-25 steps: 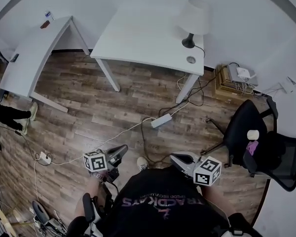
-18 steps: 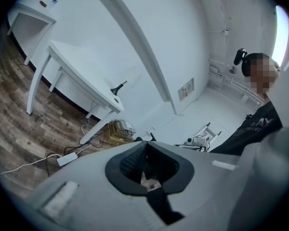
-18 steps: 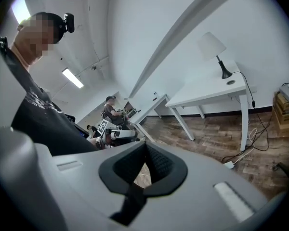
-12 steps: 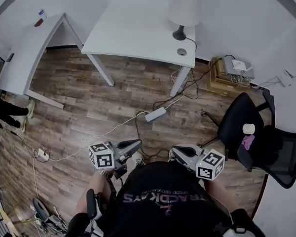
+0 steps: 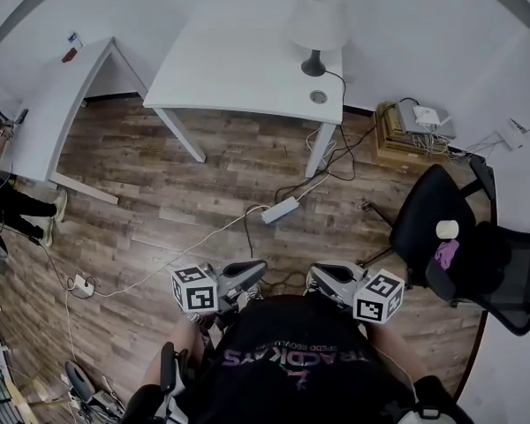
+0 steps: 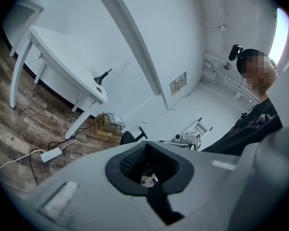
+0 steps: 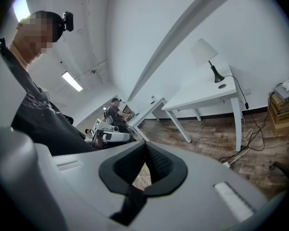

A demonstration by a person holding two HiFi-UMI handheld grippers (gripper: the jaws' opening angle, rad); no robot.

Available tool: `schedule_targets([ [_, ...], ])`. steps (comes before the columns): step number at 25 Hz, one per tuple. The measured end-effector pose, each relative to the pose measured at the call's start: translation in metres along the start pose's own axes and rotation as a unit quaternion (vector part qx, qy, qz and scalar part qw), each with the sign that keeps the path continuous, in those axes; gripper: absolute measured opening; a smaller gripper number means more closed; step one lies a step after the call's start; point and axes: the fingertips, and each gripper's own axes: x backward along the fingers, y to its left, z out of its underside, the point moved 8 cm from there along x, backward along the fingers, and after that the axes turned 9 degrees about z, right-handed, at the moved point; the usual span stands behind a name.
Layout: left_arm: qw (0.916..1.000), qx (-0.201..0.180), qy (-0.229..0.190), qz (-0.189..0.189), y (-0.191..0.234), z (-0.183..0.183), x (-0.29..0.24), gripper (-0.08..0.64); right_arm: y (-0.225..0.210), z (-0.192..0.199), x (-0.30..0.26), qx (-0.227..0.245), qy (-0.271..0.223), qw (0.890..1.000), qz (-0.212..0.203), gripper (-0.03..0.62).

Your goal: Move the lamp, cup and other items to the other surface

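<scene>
**Grippers empty, lamp on far table**

Floor (image 5: 159, 184): dark wood-grain planks with cables trailing across.

White table (image 5: 238, 60): flat matte top on slim legs. It has drifted leftward in the head view since a second ago.

Second white table (image 5: 49, 113) sits at the left edge.

Black chair (image 5: 428, 228) stands at right. A white cylinder (image 5: 447, 230) and a pink thing (image 5: 444, 254) sit on its seat.

Lamp (image 5: 316, 20): white cone shade, thin black stem and round black base. It stands upright at the table's right rear corner, and its cord drops off the edge.

Left gripper (image 5: 259, 267) and right gripper (image 5: 314, 277): smooth grey shells, each carrying a marker cube. Both are held low in front of the dark shirt, pointing roughly level toward the table and well apart from the lamp. The left one has come inward and now sits nearer the right than before. Each gripper's own view shows its ribbed black pads pressed together with nothing between them.

Power strip (image 5: 281, 210): a white bar lying on the planks between the grippers and the table.
</scene>
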Motion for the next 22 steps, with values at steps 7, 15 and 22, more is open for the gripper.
schedule_targets([
  [7, 0.9996, 0.008, 0.022, 0.015, -0.005, 0.018, -0.011, -0.002, 0.001, 0.006, 0.003, 0.0, 0.0, 1.0, -0.001, 0.003],
  [15, 0.9996, 0.007, 0.023, 0.016, -0.009, 0.017, -0.007, -0.002, 0.006, 0.007, 0.006, -0.005, -0.01, 1.0, -0.001, 0.003],
  [22, 0.9995, 0.013, 0.022, 0.016, -0.007, 0.019, -0.007, -0.002, 0.006, 0.008, 0.005, -0.004, -0.009, 1.0, -0.002, 0.003],
])
